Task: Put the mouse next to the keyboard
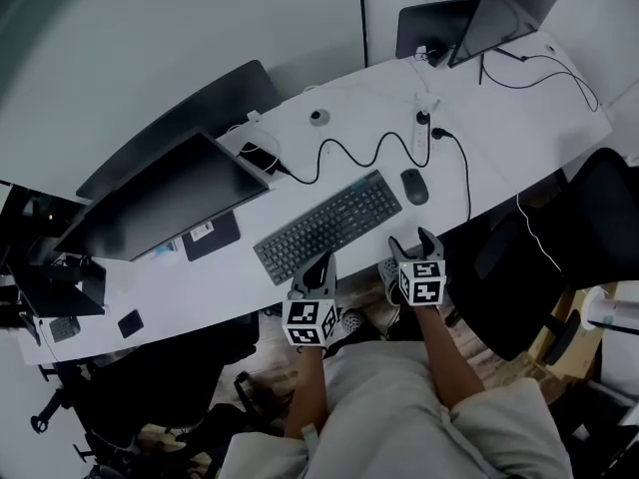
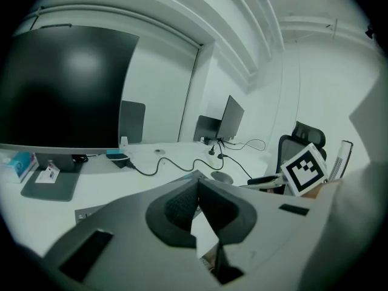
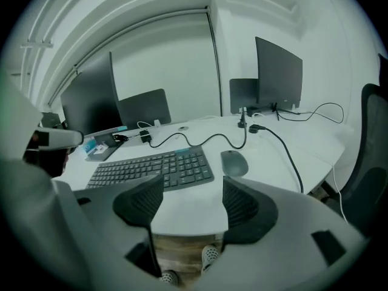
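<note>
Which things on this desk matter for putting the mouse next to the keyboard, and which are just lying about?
For the job: dark grey oval mouse; black flat keyboard.
Lying about: large black monitor; black looping cable; small grey round disc; dark screen at the far end.

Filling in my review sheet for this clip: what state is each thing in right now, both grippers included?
left gripper: shut, nothing between the jaws.
right gripper: open, empty, at the near edge of the desk.
mouse: flat on the desk, just right of the keyboard, untouched.
keyboard: flat on the desk, untouched.
monitor: upright, screen dark.
</note>
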